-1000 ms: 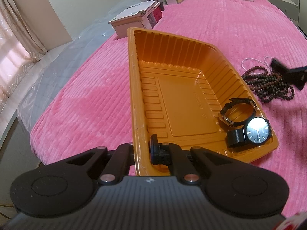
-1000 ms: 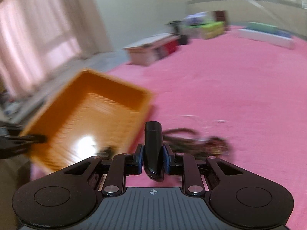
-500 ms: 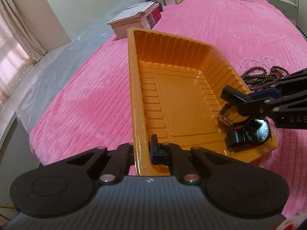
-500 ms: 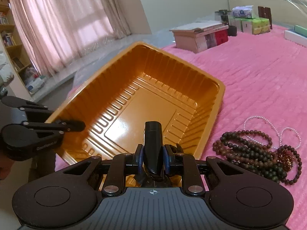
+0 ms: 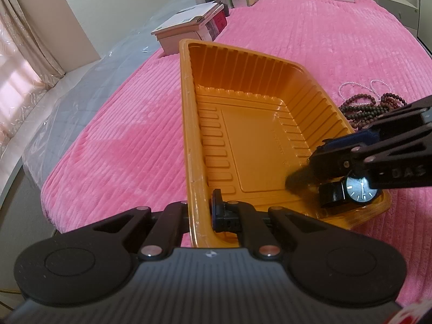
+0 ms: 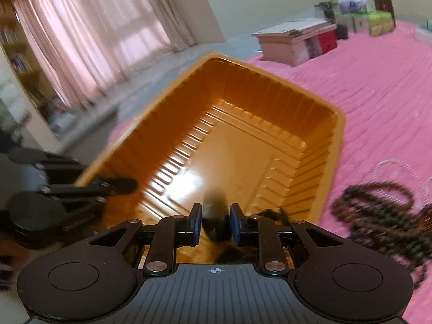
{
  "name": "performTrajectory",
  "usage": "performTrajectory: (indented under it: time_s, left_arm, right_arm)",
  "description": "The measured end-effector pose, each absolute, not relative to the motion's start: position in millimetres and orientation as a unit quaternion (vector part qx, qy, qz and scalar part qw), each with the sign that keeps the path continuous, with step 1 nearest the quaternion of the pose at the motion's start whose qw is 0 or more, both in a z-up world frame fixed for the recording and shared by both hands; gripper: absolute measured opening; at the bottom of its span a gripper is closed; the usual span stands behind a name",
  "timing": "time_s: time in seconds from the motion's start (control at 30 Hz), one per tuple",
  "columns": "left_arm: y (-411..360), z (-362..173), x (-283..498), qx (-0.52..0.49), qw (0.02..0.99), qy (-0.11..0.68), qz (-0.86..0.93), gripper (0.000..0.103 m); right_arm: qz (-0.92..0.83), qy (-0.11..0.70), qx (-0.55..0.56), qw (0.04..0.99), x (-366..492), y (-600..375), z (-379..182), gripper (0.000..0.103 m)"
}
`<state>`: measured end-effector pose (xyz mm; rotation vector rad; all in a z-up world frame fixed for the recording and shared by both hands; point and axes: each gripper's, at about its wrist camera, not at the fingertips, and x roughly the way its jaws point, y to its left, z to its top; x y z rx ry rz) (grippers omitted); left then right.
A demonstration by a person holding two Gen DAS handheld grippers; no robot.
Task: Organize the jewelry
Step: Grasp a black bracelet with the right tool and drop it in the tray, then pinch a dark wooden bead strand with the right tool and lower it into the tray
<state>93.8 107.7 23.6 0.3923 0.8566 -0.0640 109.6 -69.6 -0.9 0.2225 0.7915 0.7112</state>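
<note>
The left tongs [image 5: 201,213] are clamped on the near rim of the orange plastic tray [image 5: 189,124], 1 finger outside the wall and the other inside, holding the tray on the pink bedspread [image 5: 121,140]. The right tongs [image 6: 213,222] hang over the tray's near right corner; in the right wrist view their blue pads [image 6: 195,222] stand apart with a dark, blurred object between them, and I cannot tell whether they touch it or what it is. In the left wrist view the same tongs [image 5: 302,179] come in from the right, their tips low inside the tray just beside a black wristwatch [image 5: 351,193] that lies in that corner, dial up. On the bedspread to the right of the tray, just beside its wall, lies a heap of dark wooden bead strands [image 5: 370,108], with a thin white bead bracelet [image 5: 351,87] at its far edge. Farther up the bed sits a stack of books and boxes [image 5: 189,25].
</note>
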Motion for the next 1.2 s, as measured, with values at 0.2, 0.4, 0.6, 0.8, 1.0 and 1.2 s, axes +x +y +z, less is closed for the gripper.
performTrajectory:
  time_s: [0.2,0.4,0.6,0.8,1.0,1.2]
  left_arm:
    - [106.8,23.3,95.2,0.188,0.891,0.412,-0.031,0.003]
    - [107.9,22.6,95.0,0.186,0.892,0.411,-0.031,0.003]
    - [108.3,21.6,95.0,0.184,0.892,0.411,-0.030,0.003]
    - [108.3,21.3,95.1,0.185,0.892,0.412,-0.029,0.003]
    - [108.5,21.5,94.7,0.185,0.891,0.412,-0.029,0.003]
    - [108.9,21.9,94.5,0.184,0.891,0.413,-0.029,0.003]
  right_arm:
    - [0.308,0.365,0.108,0.872,97.2,-98.4,1.7,0.047]
    - [0.237,0.362,0.105,0.896,77.8,-150.5,-12.2,0.048]
    - [0.141,0.359,0.097,0.918,70.7,-204.1,-27.2,0.048]
    - [0.111,0.362,0.088,0.921,78.5,-226.5,-34.5,0.048]
    - [0.146,0.369,0.061,0.916,83.8,-212.5,-39.9,0.046]
    - [0.157,0.383,0.022,0.910,89.5,-201.5,-44.2,0.007]
